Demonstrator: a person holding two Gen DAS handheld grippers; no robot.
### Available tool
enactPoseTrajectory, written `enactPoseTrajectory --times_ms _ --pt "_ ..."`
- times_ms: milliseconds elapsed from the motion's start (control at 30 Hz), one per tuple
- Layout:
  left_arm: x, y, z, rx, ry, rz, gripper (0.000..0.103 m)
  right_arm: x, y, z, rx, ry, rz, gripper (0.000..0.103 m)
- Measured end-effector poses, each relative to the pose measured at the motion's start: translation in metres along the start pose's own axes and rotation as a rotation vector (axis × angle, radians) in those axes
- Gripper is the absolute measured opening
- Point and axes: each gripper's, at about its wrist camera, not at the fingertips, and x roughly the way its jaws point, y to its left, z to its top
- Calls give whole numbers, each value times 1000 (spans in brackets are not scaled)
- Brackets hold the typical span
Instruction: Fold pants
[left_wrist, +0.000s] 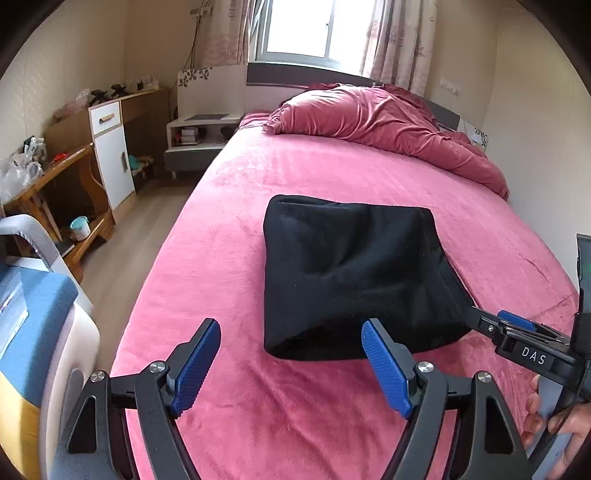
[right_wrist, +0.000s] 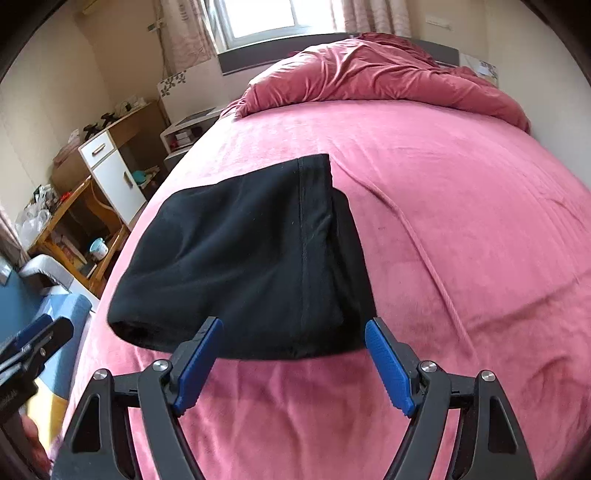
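Covering bed (left_wrist: 229, 229), pink blanket (right_wrist: 461, 206), perhaps plush.

Both wrist views look down along the bed (left_wrist: 229, 229), sharing the pants (left_wrist: 351, 277).

A wide bed (left_wrist: 229, 206) with a pink plush cover carries black pants (left_wrist: 354, 273), folded into a thick square, and a crumpled red duvet (left_wrist: 388, 122) by the headboard.

I'm working in a home bedroom: a pink-sheeted bed (left_wrist: 295, 177) with rumpled duvet (left_wrist: 388, 125), a nightstand (left_wrist: 199, 136), curtained window (left_wrist: 306, 29) (daylight outside).
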Motion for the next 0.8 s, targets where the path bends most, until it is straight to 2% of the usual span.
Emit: enactPoseTrajectory --times_ms 67,200,367,667,800 --pt "-5 0 -5 -5 1 -1 80 -7 4 -6 21 -7 3 80" --pt "-14 0 -14 -7 -11 4 80 -19 18 -15 -26 -33 -59 80" --pt "-20 -1 -19 -8 -12 3 80 -27 30 -26 -69 -46 -92 82" --pt "-27 -12 -24 28 -26 15 80 -31 33 -36 -79 -28 -94 82" --pt "-31 -15 -25 33 -46 54 80 -36 30 -36 -65 -39 -103 82"
